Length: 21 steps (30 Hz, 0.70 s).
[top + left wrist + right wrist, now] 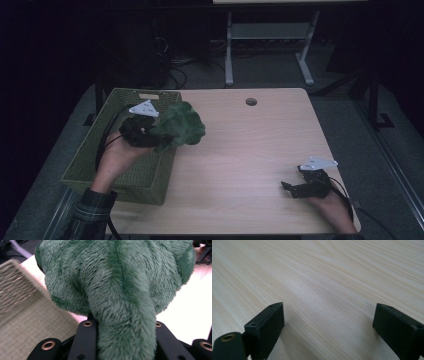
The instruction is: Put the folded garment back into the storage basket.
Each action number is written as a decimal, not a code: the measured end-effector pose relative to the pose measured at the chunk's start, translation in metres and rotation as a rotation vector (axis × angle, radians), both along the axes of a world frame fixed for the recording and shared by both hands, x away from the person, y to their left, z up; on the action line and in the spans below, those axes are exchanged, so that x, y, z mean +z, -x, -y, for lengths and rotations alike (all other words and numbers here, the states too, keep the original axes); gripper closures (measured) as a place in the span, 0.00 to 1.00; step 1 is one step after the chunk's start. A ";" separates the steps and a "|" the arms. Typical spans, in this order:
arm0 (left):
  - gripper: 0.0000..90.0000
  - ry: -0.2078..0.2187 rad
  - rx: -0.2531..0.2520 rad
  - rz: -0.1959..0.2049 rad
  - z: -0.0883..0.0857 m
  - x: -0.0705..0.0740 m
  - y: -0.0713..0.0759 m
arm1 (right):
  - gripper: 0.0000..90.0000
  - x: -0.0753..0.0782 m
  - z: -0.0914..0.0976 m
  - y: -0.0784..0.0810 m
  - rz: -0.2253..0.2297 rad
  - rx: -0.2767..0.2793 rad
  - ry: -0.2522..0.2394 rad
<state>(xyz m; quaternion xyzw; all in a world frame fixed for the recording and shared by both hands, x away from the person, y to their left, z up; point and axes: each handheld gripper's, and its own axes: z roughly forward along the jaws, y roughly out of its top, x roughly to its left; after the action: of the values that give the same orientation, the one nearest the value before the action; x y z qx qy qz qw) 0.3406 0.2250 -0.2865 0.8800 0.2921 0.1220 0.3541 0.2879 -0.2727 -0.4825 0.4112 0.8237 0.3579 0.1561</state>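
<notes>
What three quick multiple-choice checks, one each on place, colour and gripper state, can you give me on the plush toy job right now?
1. Where is the woven basket?
A. The table's left edge
B. The table's right edge
C. On the floor

2. What colour is the plush toy?
A. Red
B. Green
C. White

3. How does the right gripper stand?
A. Shut on the toy
B. Shut on the basket
C. Open over the bare table

Key: 1 A, the high view shows it at the left; 2 B, its fur is green in the left gripper, which is shut on it; 3 C, its jaws stand apart with nothing between.
</notes>
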 end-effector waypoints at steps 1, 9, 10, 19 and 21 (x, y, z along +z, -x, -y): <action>0.79 0.000 0.012 0.005 -0.004 0.001 0.000 | 0.11 0.000 0.000 0.000 0.000 0.000 0.000; 0.79 0.007 0.133 0.032 -0.038 0.002 0.002 | 0.11 0.000 0.000 0.000 0.000 0.000 0.000; 0.79 0.003 0.148 0.037 -0.042 0.002 0.001 | 0.11 0.000 0.000 0.000 0.000 -0.001 0.000; 0.79 -0.005 0.287 0.032 -0.077 -0.013 0.001 | 0.11 0.000 0.000 0.000 0.000 -0.003 0.000; 0.79 -0.015 0.318 0.029 -0.084 -0.020 0.000 | 0.11 0.000 0.000 0.000 -0.001 -0.004 0.000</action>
<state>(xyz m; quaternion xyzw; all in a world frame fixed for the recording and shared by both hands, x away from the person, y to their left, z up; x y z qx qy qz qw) 0.3404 0.3089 -0.3064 0.8234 0.4217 0.1911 0.3280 0.2879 -0.2727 -0.4825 0.4130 0.8230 0.3575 0.1561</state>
